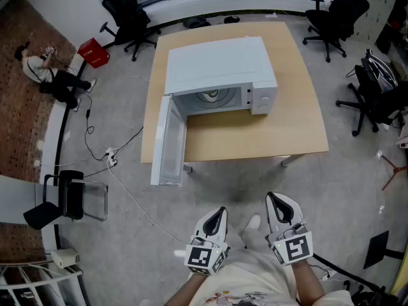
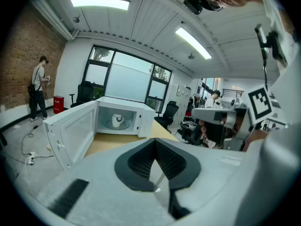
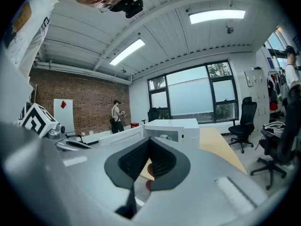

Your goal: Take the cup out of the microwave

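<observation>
1. well back from the table (image 1: pixel 299 129), the left gripper (image 1: pixel 220 210) and right gripper (image 1: pixel 274 197) hover side by side over bare floor (image 1: pixel 236 180). the jaw tips of each meet, with nothing between them.
2. the cup (image 1: pixel 211 95) stands on the turntable inside the microwave (image 1: pixel 217 65), near the middle of the cavity and clear of its walls.
3. the door (image 1: pixel 167 142) hangs fully open on the left, jutting past the table's near edge toward the person.
4. right of the door, a broad strip of bare tabletop lies in front of the cavity mouth.
5. a cable (image 1: pixel 131 199) trails across the floor left of the grippers. office chairs (image 1: pixel 335 11) stand beyond the table's far and right edges, apart from it.
</observation>
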Demonstrator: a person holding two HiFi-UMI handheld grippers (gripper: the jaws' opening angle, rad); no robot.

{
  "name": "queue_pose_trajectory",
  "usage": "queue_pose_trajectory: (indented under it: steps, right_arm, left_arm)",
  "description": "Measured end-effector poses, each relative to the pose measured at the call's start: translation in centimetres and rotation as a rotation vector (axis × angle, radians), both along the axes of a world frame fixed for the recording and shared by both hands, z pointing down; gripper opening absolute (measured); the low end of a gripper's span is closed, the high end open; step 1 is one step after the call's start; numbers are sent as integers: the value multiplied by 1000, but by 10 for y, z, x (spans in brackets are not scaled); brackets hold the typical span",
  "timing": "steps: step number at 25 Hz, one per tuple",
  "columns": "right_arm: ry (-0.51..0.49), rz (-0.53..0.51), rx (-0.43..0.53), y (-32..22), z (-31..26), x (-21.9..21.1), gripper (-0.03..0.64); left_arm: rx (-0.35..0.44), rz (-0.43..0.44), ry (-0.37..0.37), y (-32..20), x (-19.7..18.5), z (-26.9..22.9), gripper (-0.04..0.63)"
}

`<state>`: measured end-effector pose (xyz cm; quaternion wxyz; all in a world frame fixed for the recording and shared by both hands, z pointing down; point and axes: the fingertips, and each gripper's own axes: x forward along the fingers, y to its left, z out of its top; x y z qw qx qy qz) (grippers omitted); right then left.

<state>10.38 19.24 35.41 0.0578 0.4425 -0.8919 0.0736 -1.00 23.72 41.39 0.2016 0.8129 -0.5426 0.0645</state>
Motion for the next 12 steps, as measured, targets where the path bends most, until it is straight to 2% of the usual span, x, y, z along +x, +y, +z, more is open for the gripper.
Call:
queue_pose_trajectory:
  steps: [4,8,12]
  right_arm:
    - [4,15,-20,27,4,-14,8]
    - [3,58,-52,50,12,-18,8]
    - [-36,92,-73,57,19,-17,8]
  left_arm:
    - [7,13,47,25,6,-23,2]
    - [46,32,41,40,6,-42,2]
    - [50,58,35,44,6,-44,2]
